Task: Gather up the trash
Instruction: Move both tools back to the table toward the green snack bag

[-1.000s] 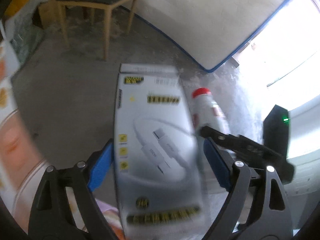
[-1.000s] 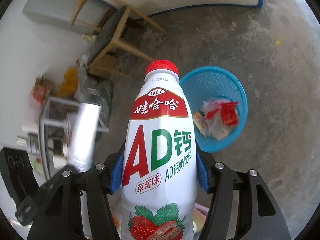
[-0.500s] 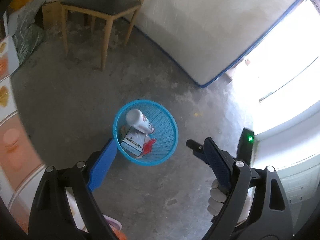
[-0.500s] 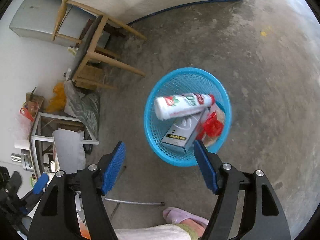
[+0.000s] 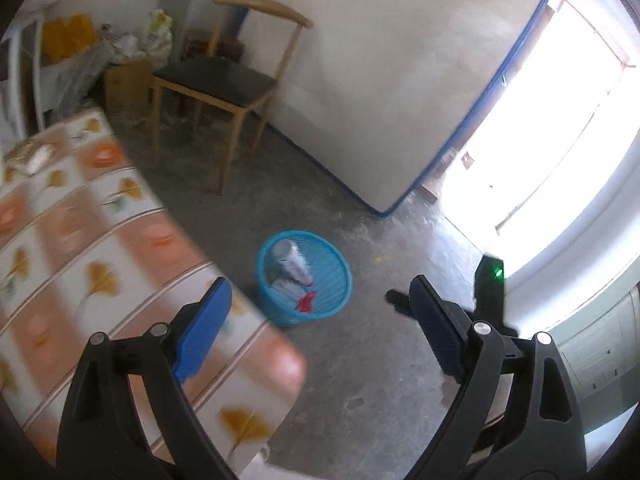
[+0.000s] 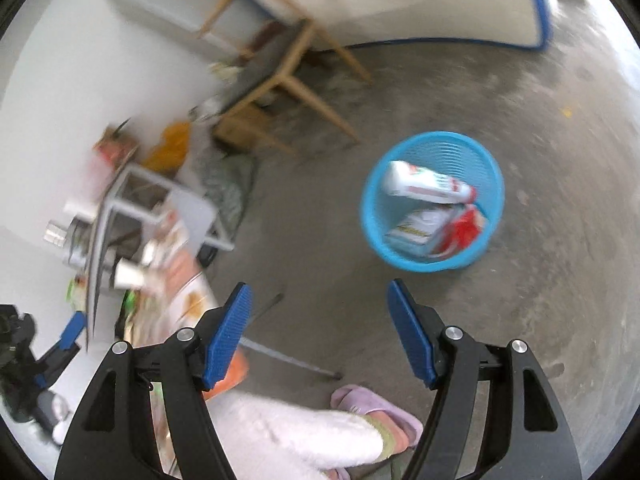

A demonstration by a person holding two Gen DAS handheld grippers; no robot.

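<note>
Trash basket (image 6: pixel 490 184) stands on open floor (image 6: pixel 560 300), beyond table edge (image 5: pixel 256 312).

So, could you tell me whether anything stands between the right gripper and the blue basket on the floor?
Nothing visible does. The right gripper has open, empty jaws, and only bare concrete floor lies between it and the blue basket, which already holds a bottle and a box.
</note>
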